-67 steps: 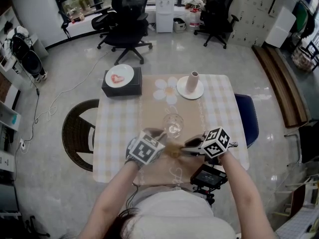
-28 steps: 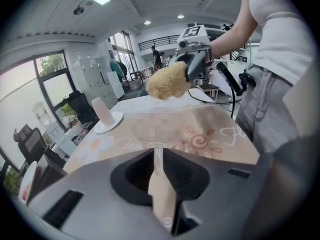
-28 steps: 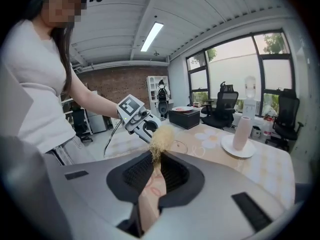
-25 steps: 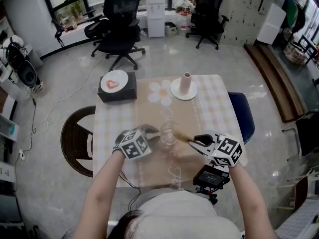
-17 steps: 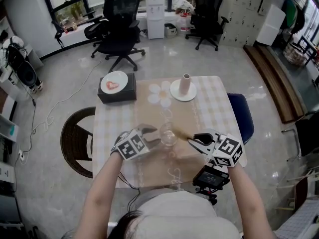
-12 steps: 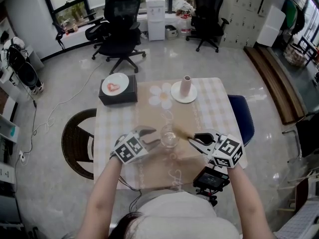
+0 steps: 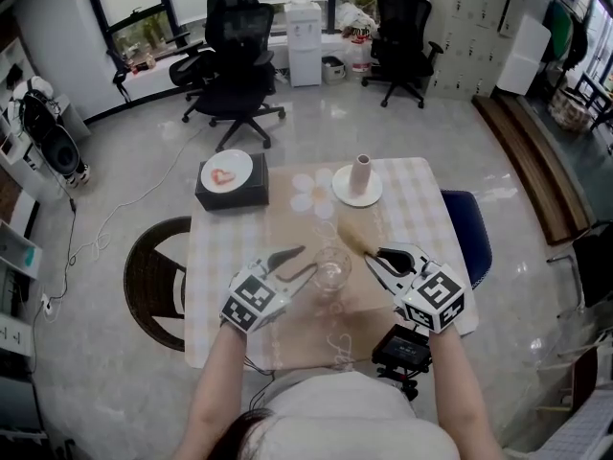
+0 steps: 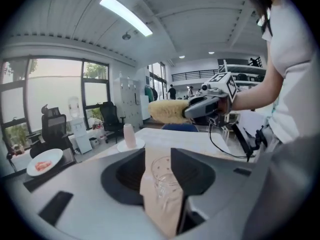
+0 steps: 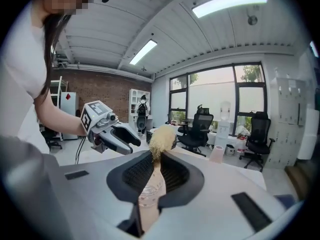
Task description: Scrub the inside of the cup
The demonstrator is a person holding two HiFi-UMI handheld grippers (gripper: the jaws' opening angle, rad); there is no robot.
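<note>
On the table (image 7: pixel 421 220), clear cup (image 7: pixel 332 267) upright; left tool (image 7: pixel 308 259) just opened, empty; right tool (image 7: pixel 372 257) clamps brush (image 7: pixel 351 236).

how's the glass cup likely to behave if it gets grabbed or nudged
The cup is clear glass, so probably fragile and slick to grip. It looks empty and thin-walled, likely light, so a nudge may slide it on the runner. Standing upright and seemingly taller than wide, it could tip if pushed near the rim.
</note>
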